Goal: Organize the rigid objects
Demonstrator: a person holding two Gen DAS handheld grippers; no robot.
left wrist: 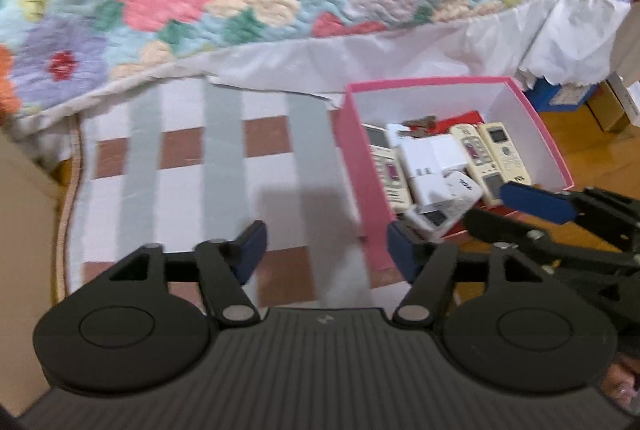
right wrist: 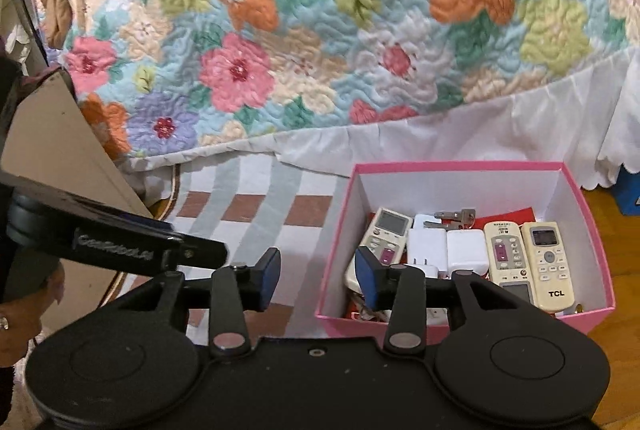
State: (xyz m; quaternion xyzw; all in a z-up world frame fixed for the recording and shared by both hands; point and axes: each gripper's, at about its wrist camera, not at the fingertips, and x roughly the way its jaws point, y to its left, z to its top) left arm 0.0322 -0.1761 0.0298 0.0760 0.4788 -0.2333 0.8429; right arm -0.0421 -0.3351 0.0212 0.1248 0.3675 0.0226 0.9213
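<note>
Just right of both claws, the pink box (right wrist: pixel 472 166) is sitting packed with remotes (right wrist: pixel 548 262), so the left claw (left wrist: pixel 324 246), gaping wide and empty, and the right claw (right wrist: pixel 318 278), standing half open and empty, are best backing off gently, without clipping its wall.

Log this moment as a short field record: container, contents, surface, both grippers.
container: pink box, open top, white inside, standing on the floor
contents: three cream remote controls, white chargers, keys, a red item underneath
surface: checked mat left of the box, beside a bed with a floral quilt
left gripper: open, nothing between the fingers, over the mat by the box's left wall
right gripper: open, empty, at the box's near left corner
</note>
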